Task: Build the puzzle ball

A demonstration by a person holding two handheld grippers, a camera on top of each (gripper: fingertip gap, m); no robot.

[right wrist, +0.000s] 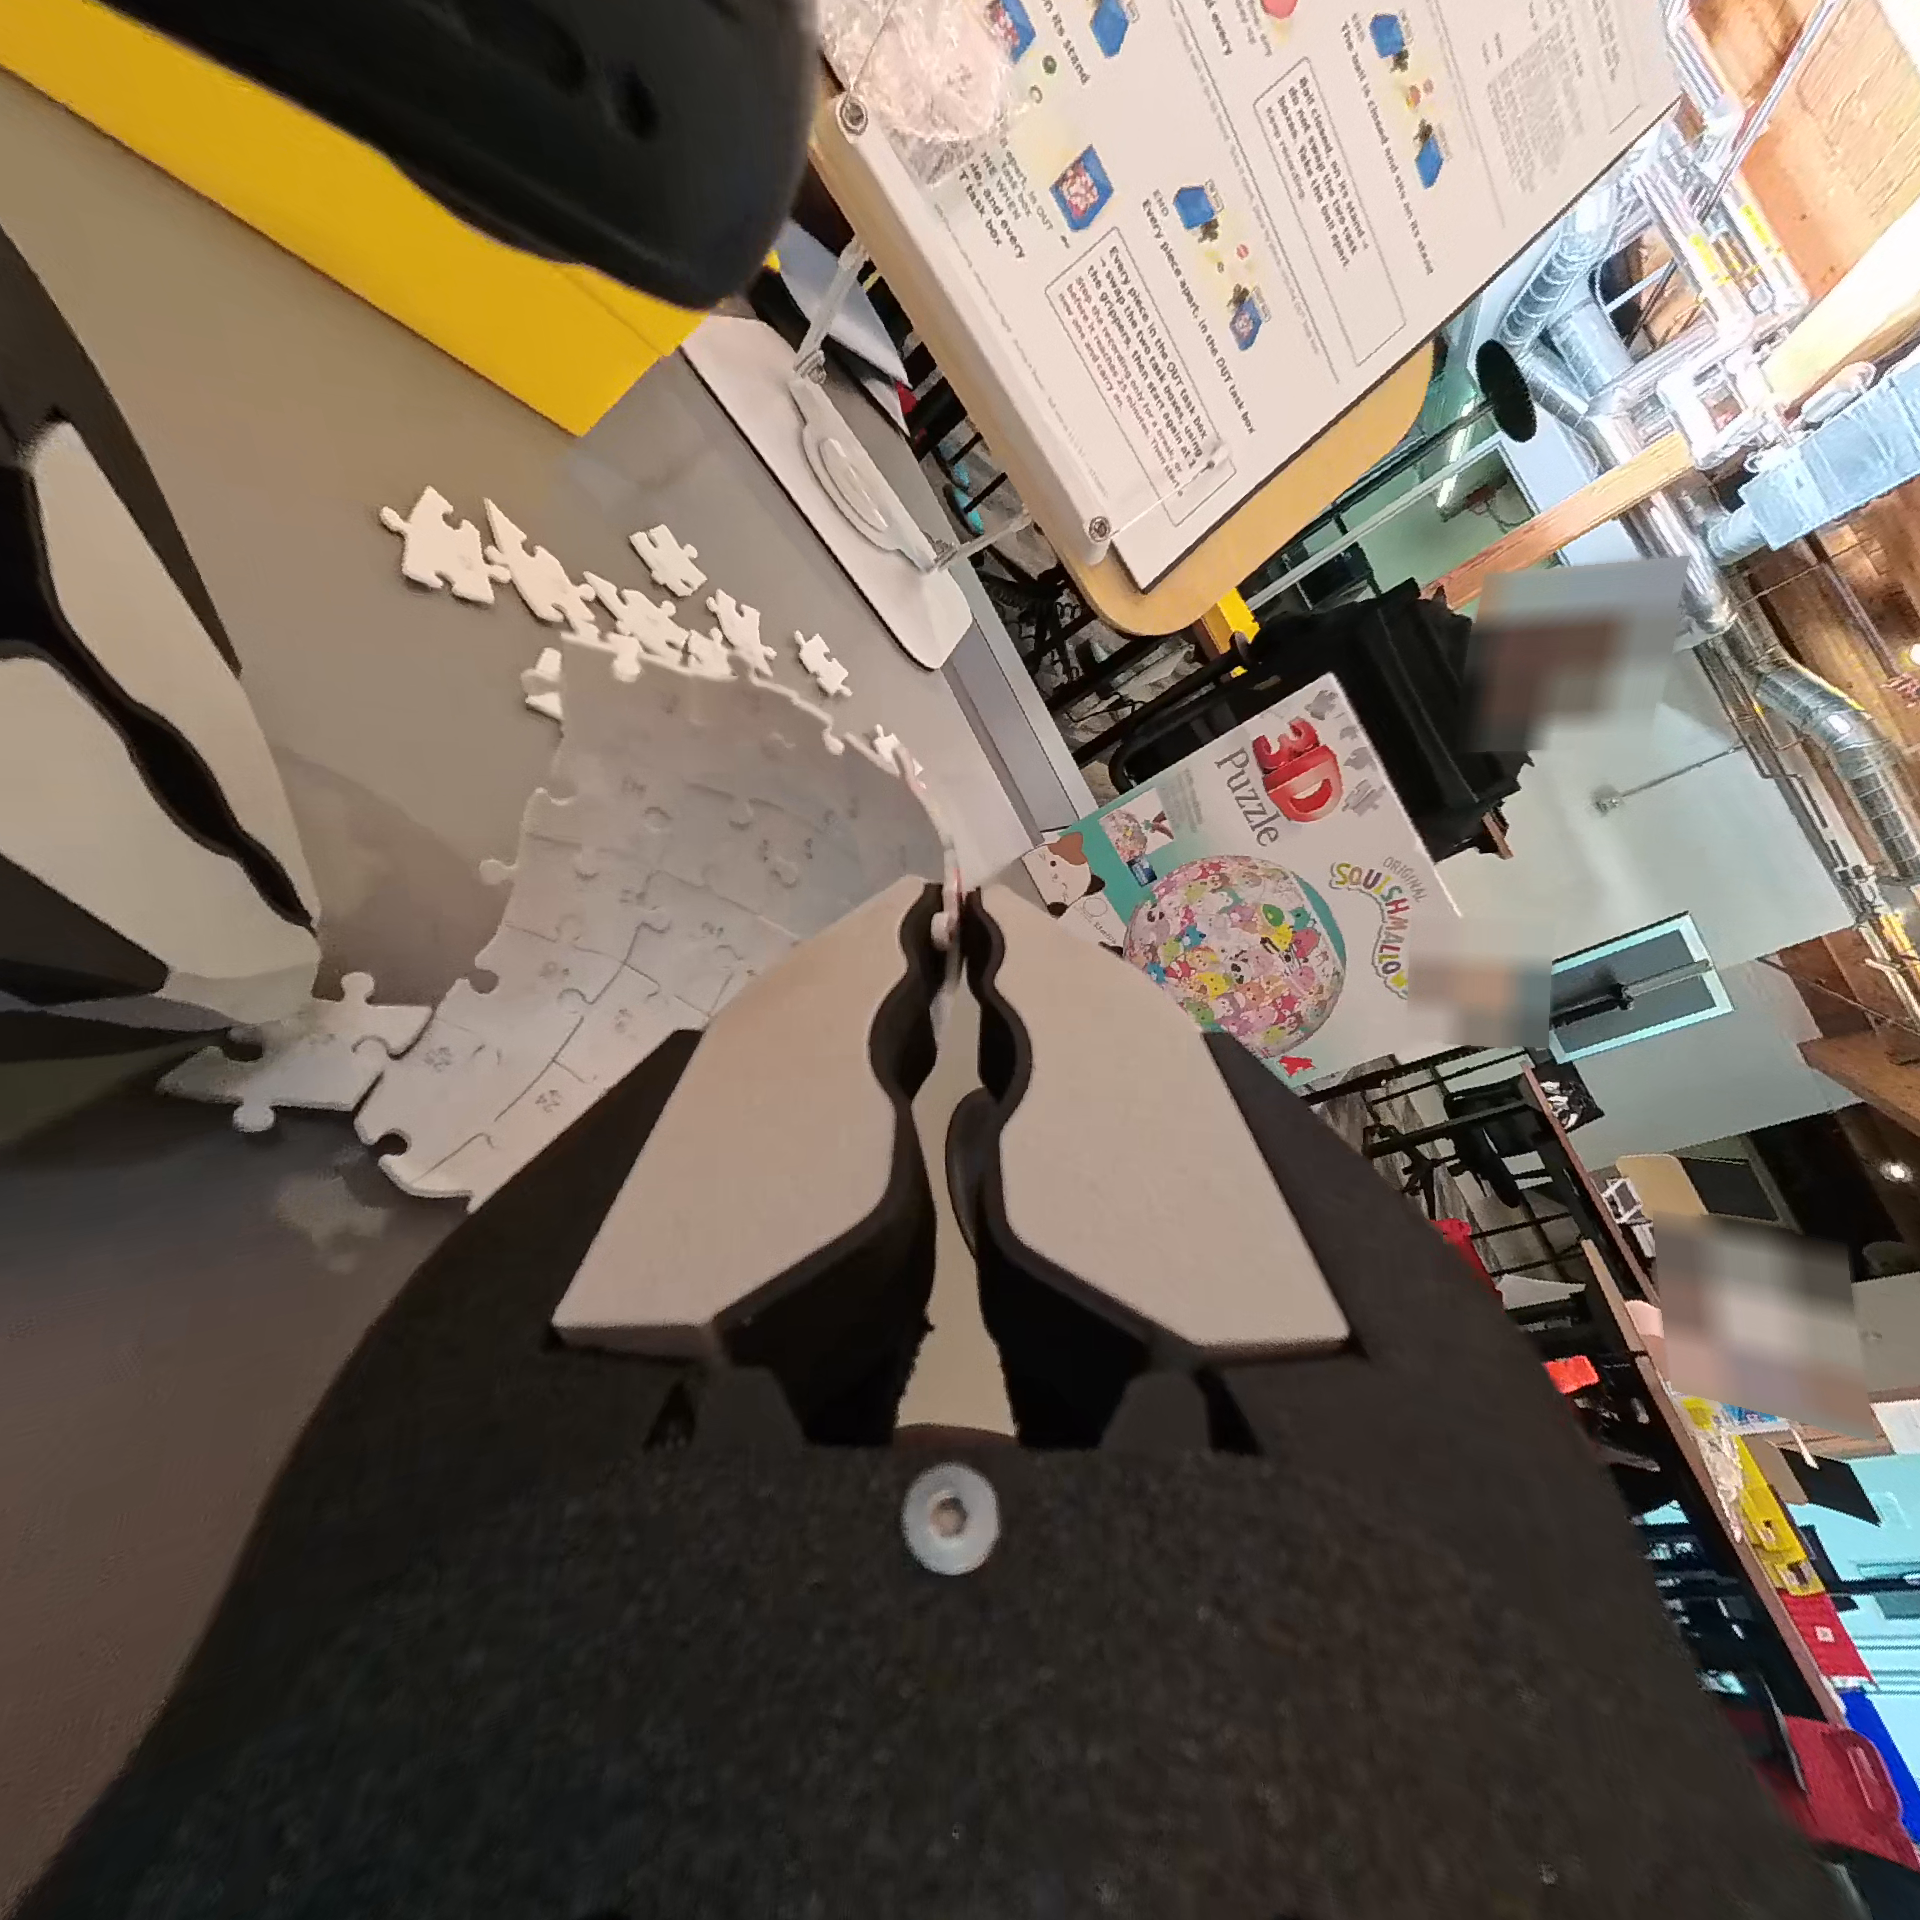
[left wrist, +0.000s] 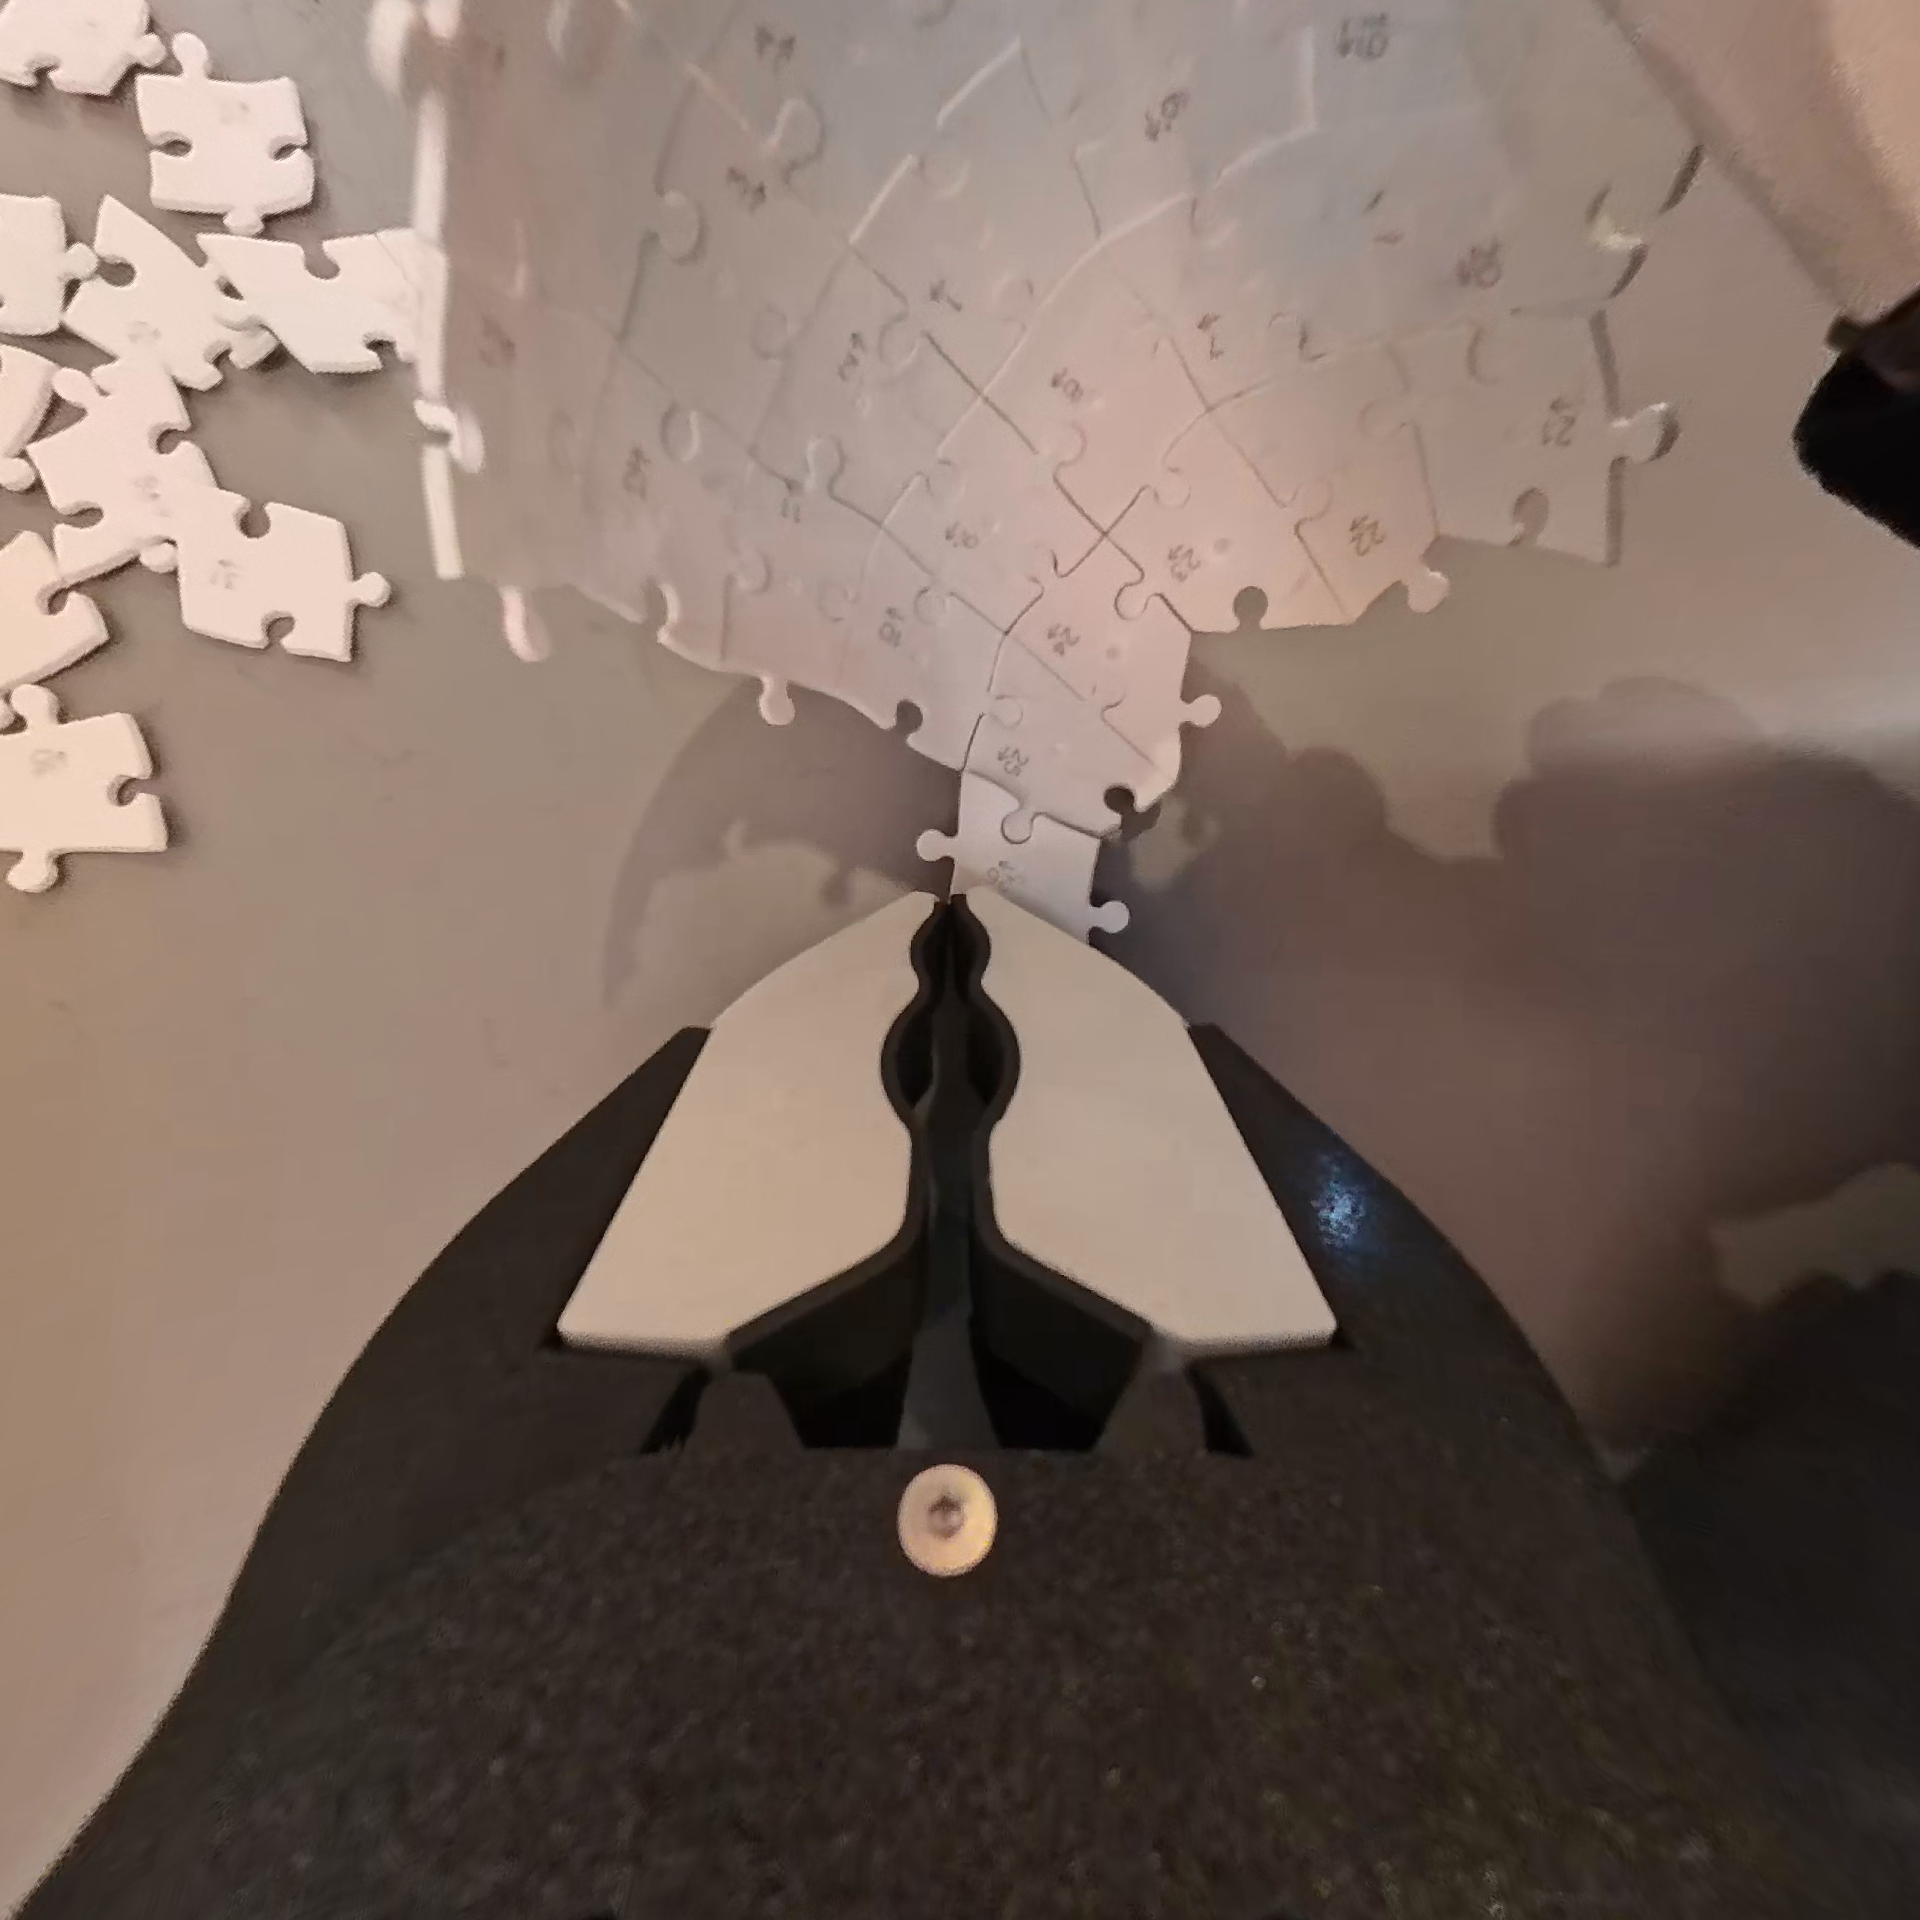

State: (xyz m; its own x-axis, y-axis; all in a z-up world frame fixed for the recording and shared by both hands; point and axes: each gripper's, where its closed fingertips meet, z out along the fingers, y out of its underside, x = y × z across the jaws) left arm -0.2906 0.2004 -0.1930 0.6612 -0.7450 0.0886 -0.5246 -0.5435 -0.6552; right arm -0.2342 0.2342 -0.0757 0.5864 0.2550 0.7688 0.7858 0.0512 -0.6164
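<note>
The partly built puzzle ball (left wrist: 1039,416) is a curved white shell of joined pieces, inner side toward the left wrist view, held up over the grey table (left wrist: 312,1143). A narrow tail of pieces hangs from it. My left gripper (left wrist: 951,904) is shut, its tips pinching the corner of the lowest tail piece (left wrist: 1039,868). In the right wrist view the shell (right wrist: 675,883) curves up from the table. My right gripper (right wrist: 956,914) is shut on the shell's upper rim, a thin pink-edged strip showing between the jaws. The left gripper (right wrist: 301,935) shows at the left there.
Several loose white puzzle pieces (left wrist: 208,416) lie on the table to the left, and show beyond the shell in the right wrist view (right wrist: 582,592). A yellow box (right wrist: 416,239), a white base plate (right wrist: 862,499), an instruction board (right wrist: 1195,260) and the puzzle's carton (right wrist: 1247,914) stand behind. Tip to tip, the grippers are about 12 cm apart.
</note>
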